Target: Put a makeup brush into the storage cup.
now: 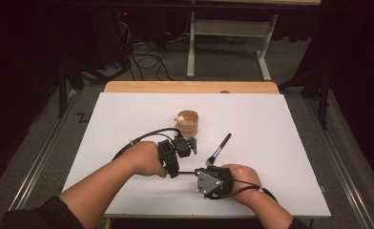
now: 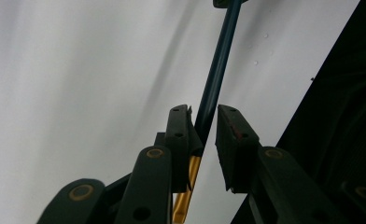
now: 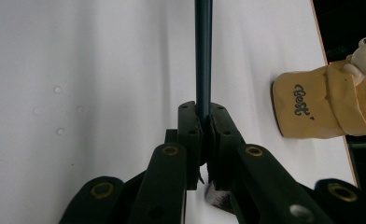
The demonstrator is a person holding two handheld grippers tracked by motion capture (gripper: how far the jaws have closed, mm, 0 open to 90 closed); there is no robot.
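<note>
Slim dark-handled makeup brush (image 3: 203,51), clamped at the handle by right gripper (image 3: 204,122); lying between spread jaws of left gripper (image 2: 203,122). Tan cup with bear figure (image 3: 325,103) nearby.

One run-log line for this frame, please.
left claw: open around teal stick | right claw: shut on teal stick | makeup brush: lying flat | bear cup: upright
</note>
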